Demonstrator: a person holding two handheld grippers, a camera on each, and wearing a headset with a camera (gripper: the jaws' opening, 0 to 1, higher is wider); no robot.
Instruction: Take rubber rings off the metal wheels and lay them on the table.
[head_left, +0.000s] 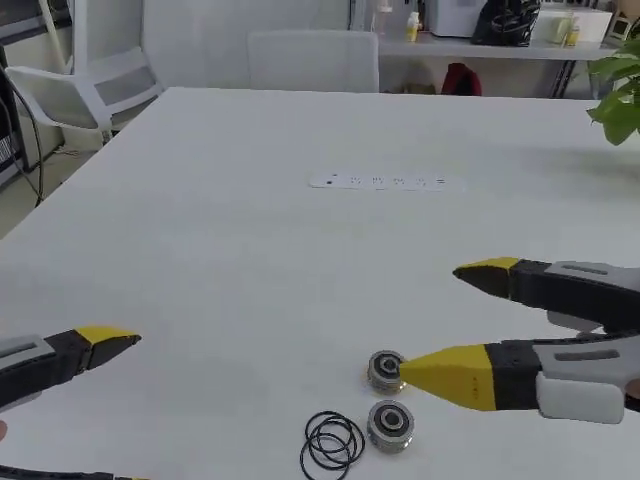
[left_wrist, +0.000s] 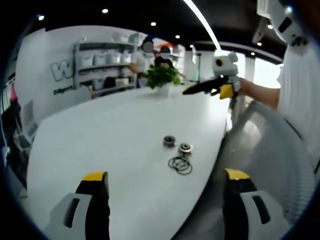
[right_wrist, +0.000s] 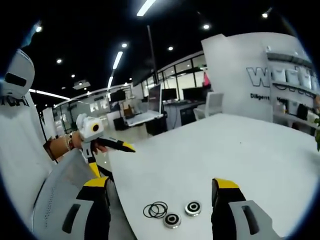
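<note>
- Thin black rubber rings (head_left: 332, 442) overlap in a pile near the table's (head_left: 250, 230) front edge, just beside two silvery metal wheels (head_left: 390, 423).
- Left gripper (left_wrist: 165, 175) and right gripper (right_wrist: 161, 182): jaws spread wide, holding nothing.

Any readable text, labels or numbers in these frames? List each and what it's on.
"W": large wall lettering; the letters after it are cut off by shelving.
"Dilige": start of the small line under it on the same wall; the rest is blurred.
Power strip on the table: markings too small to read.
Metal wheels: no readable marking.
</note>
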